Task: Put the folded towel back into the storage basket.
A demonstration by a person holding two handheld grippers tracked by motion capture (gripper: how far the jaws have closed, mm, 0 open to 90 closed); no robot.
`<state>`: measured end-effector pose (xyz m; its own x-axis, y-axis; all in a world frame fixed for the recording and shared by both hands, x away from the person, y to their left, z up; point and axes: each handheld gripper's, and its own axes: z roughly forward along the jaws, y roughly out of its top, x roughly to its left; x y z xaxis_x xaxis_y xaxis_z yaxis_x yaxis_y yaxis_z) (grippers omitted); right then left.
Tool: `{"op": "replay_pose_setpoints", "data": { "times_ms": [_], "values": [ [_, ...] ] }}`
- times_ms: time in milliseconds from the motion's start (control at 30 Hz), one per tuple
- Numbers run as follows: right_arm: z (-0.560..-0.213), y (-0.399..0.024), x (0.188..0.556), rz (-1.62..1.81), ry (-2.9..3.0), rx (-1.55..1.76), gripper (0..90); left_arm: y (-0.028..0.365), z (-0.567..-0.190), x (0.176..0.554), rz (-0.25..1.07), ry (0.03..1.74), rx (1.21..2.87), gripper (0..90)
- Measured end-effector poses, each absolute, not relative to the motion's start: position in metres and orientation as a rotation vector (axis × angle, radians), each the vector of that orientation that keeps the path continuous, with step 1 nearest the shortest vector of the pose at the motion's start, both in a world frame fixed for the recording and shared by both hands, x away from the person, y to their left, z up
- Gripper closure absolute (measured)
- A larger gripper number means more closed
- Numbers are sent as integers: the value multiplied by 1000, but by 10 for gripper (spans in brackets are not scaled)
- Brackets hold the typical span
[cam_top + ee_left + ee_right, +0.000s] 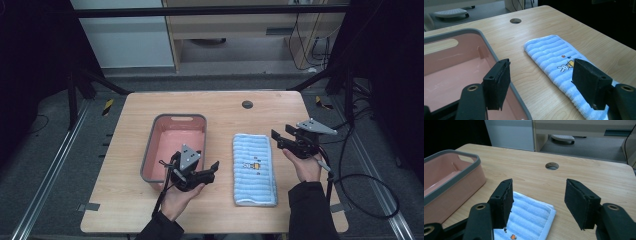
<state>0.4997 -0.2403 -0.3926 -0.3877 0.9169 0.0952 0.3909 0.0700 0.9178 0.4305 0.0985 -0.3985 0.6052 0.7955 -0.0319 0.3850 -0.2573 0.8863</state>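
We see the high view dim and faintly soft, its corners falling into black. Both gripper views look brighter, with even overhead light on the surface (529,45), weak shadows, and slightly blurred near edges.

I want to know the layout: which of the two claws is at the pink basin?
The left claw: it hovers at the near right corner of the pink basin. The right claw is beside the blue towel instead.

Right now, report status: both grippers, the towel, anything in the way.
Left gripper open, empty, beside pink basin. Right gripper open, empty, by towel's far end. Blue striped towel folded flat on table. Nothing in the way.
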Motion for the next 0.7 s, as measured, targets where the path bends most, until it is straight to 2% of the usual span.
{"op": "replay_pose_setpoints", "data": {
  "times_ms": [700],
  "values": [
    [-418, -241, 522, 1248, 1869, 1349, 407, 67, -420, 426, 472, 920, 1924, 323]
  ]
}}
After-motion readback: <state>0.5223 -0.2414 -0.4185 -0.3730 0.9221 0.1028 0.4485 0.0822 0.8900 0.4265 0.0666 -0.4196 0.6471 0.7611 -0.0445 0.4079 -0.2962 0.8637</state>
